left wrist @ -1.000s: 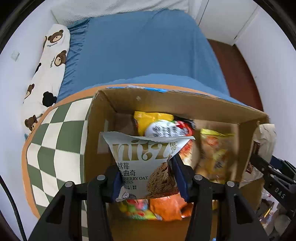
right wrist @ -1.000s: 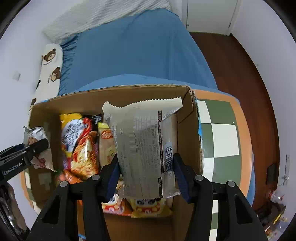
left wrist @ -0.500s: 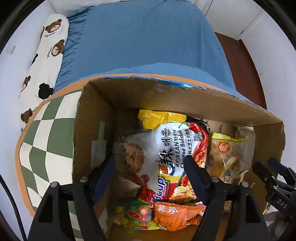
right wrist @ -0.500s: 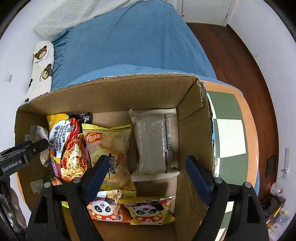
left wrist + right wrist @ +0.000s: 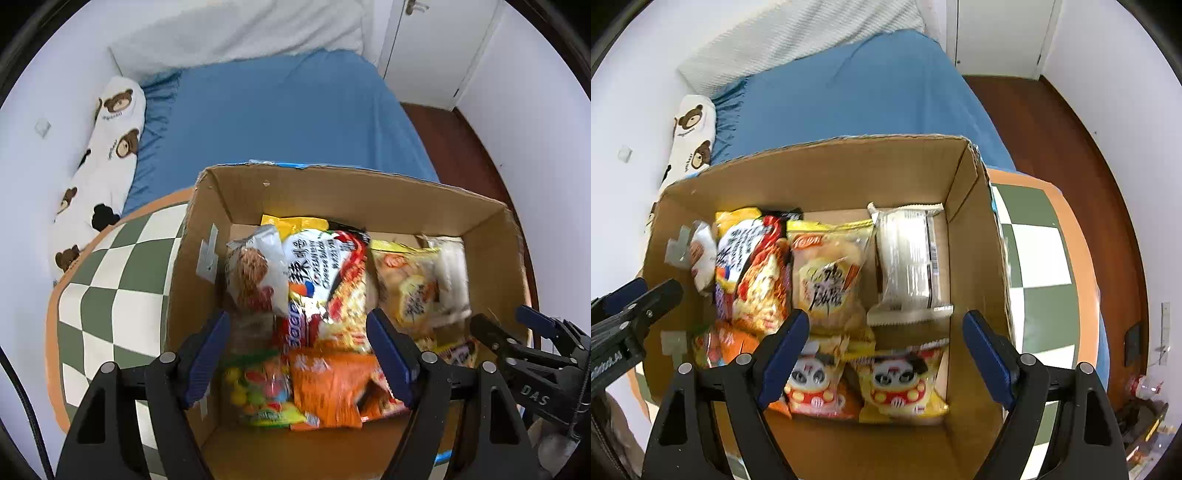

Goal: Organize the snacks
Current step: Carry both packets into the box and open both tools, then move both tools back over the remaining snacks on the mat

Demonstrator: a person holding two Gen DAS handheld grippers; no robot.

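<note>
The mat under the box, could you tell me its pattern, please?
Green and white checks with an orange border, clearest in the left wrist view.

Snack packets (image 5: 325, 295) fill the cardboard box (image 5: 369, 199) below empty, parted jaws.

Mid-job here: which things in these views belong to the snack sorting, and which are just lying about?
Part of the job:
cardboard box
noodle packet
yellow chip bag
white wafer pack
cookie bag
panda snack bags
candy bag
left gripper and right gripper, both open

Just lying about:
bed
bear pillow
checkered cushion
</note>
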